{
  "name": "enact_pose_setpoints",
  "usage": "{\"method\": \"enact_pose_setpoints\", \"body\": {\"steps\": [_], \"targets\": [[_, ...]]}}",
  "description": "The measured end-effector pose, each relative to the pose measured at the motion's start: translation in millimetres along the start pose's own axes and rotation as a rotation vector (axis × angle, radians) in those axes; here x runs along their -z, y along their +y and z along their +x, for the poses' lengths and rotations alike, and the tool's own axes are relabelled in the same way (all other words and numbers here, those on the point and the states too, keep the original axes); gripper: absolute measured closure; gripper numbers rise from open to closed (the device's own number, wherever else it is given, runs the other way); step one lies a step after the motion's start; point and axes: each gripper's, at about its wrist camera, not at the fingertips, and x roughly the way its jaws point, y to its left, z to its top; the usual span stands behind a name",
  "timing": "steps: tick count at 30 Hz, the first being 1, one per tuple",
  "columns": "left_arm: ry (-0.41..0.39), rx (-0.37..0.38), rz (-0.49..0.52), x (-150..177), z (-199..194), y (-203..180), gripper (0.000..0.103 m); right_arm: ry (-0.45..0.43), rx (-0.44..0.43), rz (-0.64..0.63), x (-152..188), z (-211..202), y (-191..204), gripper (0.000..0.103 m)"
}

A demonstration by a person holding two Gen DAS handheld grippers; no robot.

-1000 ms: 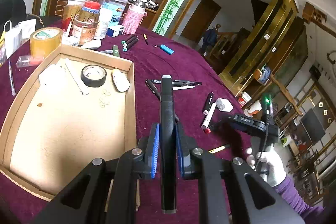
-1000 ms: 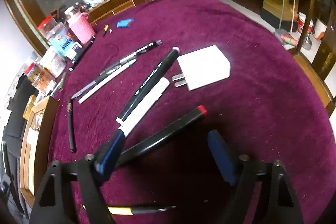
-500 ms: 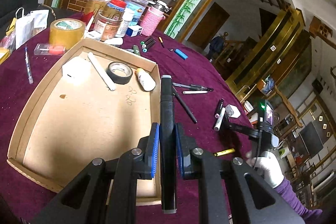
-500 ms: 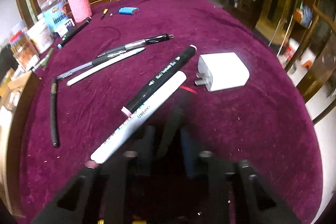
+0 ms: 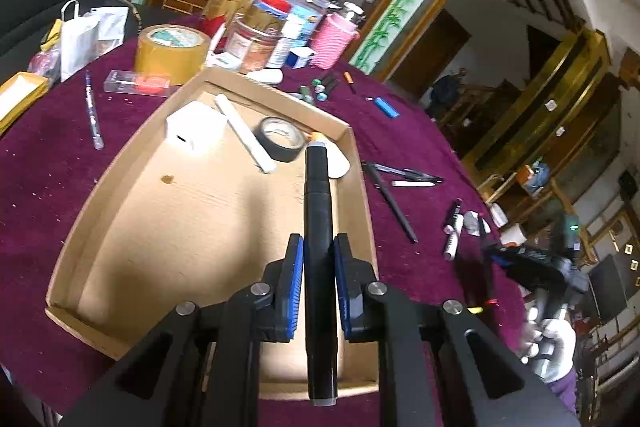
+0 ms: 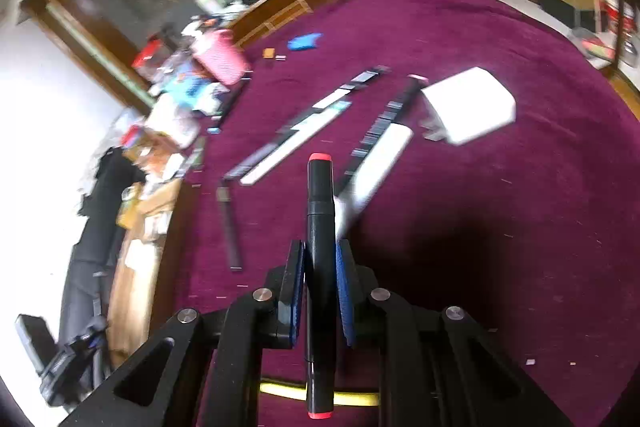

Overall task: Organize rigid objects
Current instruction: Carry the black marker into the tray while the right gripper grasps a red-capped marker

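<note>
Left wrist: both tongs (image 5: 319, 283) (image 6: 320, 287) clamp 1 marker each (image 5: 318, 227) (image 6: 320, 227) (right red-tipped).

I see a round table under a maroon cloth (image 5: 420, 131); directly on it lie a cardboard tray (image 5: 362, 187), packing tape (image 5: 172, 53), a blue lighter (image 5: 387, 107), loose pens (image 5: 394, 205), a white charger (image 6: 468, 111).
</note>
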Motion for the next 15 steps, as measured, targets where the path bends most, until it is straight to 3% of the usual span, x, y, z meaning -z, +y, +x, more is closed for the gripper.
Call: {"method": "enact_pose_setpoints", "body": {"steps": [9, 15], "targets": [[0.075, -0.088, -0.008, -37, 25, 9, 0.088, 0.070, -0.192, -0.126, -10, 19, 94, 0.087], [0.158, -0.132, -0.027, -62, 58, 22, 0.088, 0.147, -0.262, -0.218, 0, 51, 162, 0.086]]}}
